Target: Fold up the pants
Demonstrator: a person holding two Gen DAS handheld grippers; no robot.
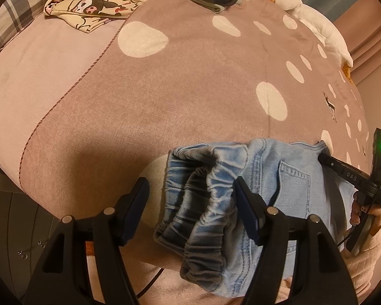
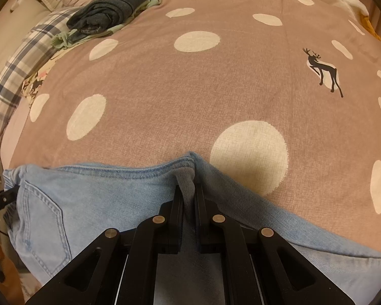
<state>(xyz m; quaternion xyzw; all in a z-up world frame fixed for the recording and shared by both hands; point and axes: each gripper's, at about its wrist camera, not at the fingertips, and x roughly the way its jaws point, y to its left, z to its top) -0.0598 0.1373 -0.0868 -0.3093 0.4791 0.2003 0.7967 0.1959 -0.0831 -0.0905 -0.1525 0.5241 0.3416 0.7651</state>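
Light blue denim pants (image 1: pixel 279 185) lie at the near edge of the bed, on the brown bedspread (image 1: pixel 190 89) with cream dots. In the left wrist view the elastic waistband (image 1: pixel 203 203) is bunched up, grey inside showing, and droops toward the camera over the bed edge. A back pocket (image 1: pixel 294 185) faces up just right of it.

Left gripper (image 1: pixel 190 203): jaws spread wide. The waistband sits between the fingers; the right finger (image 1: pixel 246 208) lies against or over the gathered cloth, the left finger (image 1: pixel 137 208) stands clear of it. No pinch visible.

Right gripper (image 2: pixel 189 198): jaws pressed nearly together, pinching a raised fold of the pants (image 2: pixel 139 203) along the seamed edge. The cloth peaks up at the fingertips and slopes away on both sides. The pocket (image 2: pixel 43 218) sits far left in this view.

In the left wrist view the right gripper's black body (image 1: pixel 355 178) shows at the right edge with a green light on, and a hand (image 1: pixel 365 216) in a pale fuzzy sleeve holds it.

Further out: a folded dark grey garment (image 2: pixel 111 7) on a pale green piece (image 2: pixel 63 39) lies at the far side of the bed, well apart from the pants. A cartoon-print cloth (image 1: pixel 89 10) lies beside it, a plaid pillow (image 2: pixel 17 76) at the left. A black deer print (image 2: pixel 322 71) marks the bedspread on the right. White fluffy bedding (image 1: pixel 317 17) lies along the far right edge.
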